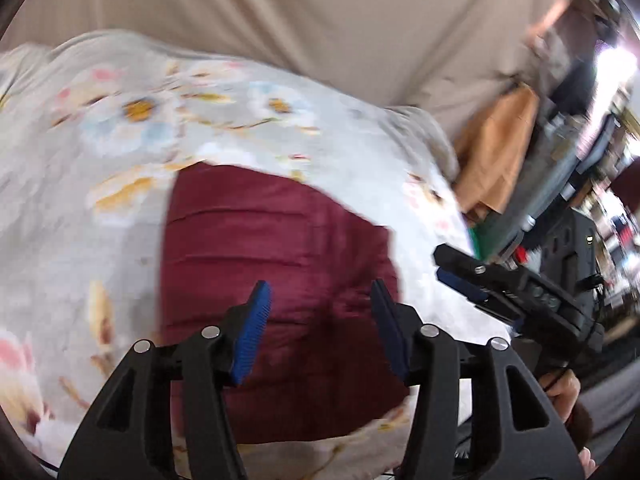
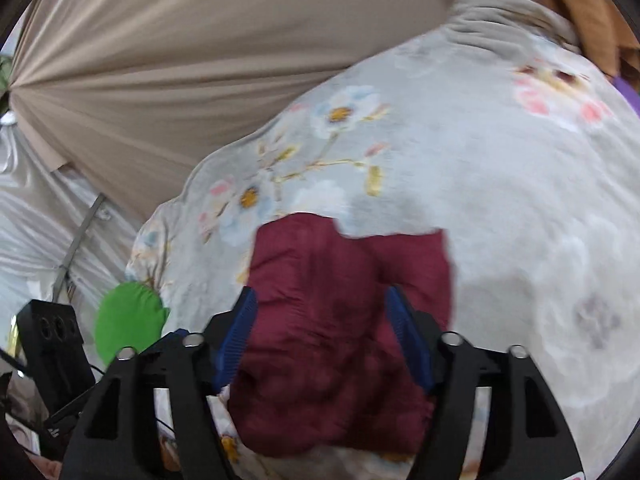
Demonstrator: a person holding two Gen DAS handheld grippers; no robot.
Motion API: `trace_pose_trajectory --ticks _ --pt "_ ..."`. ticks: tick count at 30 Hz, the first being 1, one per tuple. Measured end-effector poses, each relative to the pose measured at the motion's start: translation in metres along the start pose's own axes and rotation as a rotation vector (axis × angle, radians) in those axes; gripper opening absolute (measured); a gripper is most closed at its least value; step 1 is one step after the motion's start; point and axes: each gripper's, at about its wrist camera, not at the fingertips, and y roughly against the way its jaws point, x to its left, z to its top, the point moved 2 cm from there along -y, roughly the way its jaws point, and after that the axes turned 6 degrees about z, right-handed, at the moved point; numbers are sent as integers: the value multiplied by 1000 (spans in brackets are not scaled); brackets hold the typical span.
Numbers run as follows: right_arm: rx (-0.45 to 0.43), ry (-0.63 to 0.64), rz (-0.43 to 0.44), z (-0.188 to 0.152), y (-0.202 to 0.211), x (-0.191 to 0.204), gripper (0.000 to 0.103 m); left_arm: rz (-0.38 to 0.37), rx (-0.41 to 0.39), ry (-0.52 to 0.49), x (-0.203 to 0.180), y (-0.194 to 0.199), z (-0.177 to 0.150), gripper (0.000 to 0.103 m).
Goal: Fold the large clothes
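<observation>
Both grippers open, left gripper [image 1: 318,330], right gripper [image 2: 322,338], apparently above maroon garment [image 2: 340,320], floral blanket [image 2: 500,200] all round.

You have one maroon quilted garment [image 1: 280,276] lying on one floral bedspread [image 1: 80,208]. Two tools are in play: your left tool [image 1: 320,328], with two blue-padded fingers standing apart, and your right tool [image 2: 320,340], also with two blue-padded fingers apart. You can see one beige curtain [image 2: 200,60] behind the bed, one green cloth item [image 2: 128,320] at the bed's edge, and one brown fabric piece [image 1: 500,148] off to the side.
</observation>
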Motion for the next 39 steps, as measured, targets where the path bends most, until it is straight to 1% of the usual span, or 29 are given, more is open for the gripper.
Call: trace_pose_trajectory --ticks 2,3,4,5,6,7,9,11,12,14,15,16,18,20,21,22,23,24,25,27,28,29,32,34,36,39 --pt "62 -9 -32 2 -29 -2 74 34 54 23 10 -15 -4 50" --pt "89 -19 -46 2 -42 -7 74 35 70 29 11 -20 -7 49" --pt "117 -47 -59 0 -54 -14 72 38 89 25 12 -26 -11 49" --pt "146 -78 -43 -1 -63 -20 55 37 99 15 14 -27 -14 49" --pt "158 -93 -22 -1 -66 -23 23 33 111 4 11 -30 -18 49" --pt "150 -107 0 0 -62 -27 11 25 125 -9 7 -35 -22 49" --pt "92 -103 11 5 -48 -32 5 17 169 -41 2 -46 -31 48" --pt "65 -126 -13 8 -39 -48 4 19 223 -65 -2 -61 -43 47" --pt "64 -147 -33 6 -39 -57 3 16 237 -69 -4 -66 -46 45" --pt "111 -183 -97 -4 -52 -88 3 10 277 -80 -7 -80 -54 44" --pt "145 -205 -103 -11 -61 -102 3 14 288 -89 -10 -87 -58 44" --pt "162 -214 -107 -16 -66 -107 3 25 296 -103 -12 -93 -60 44" --pt "152 -206 -133 -17 -63 -109 2 61 311 -164 -21 -106 -67 44" --pt "102 -160 -205 -13 -44 -92 3 95 314 -204 -27 -117 -69 44" --pt "70 -98 -238 -11 -31 -75 3 110 316 -215 -29 -120 -71 44" --pt "51 -25 -252 -11 -19 -54 4 129 319 -224 -30 -122 -72 44" --pt "51 33 -232 -13 -11 -33 5 135 321 -225 -31 -124 -73 44" --pt "61 58 -203 -18 -9 -20 5 138 321 -223 -31 -124 -73 44" --pt "96 93 -148 -28 -9 1 5 140 322 -215 -31 -123 -73 44" --pt "152 117 -109 -43 -17 17 5 135 323 -179 -29 -118 -68 44" --pt "188 123 -102 -56 -25 21 5 120 320 -140 -27 -111 -65 44" --pt "209 129 -114 -65 -30 20 5 114 314 -116 -25 -105 -60 44" --pt "246 102 -194 -84 -37 -2 4 122 284 -92 -16 -90 -54 44" --pt "243 82 -247 -89 -32 -21 0 128 276 -90 -11 -85 -52 44" --pt "255 32 -227 -94 -33 -39 0 127 283 -94 -9 -87 -55 44" --pt "289 6 -246 -110 -52 -68 0 121 308 -143 -17 -97 -63 44"
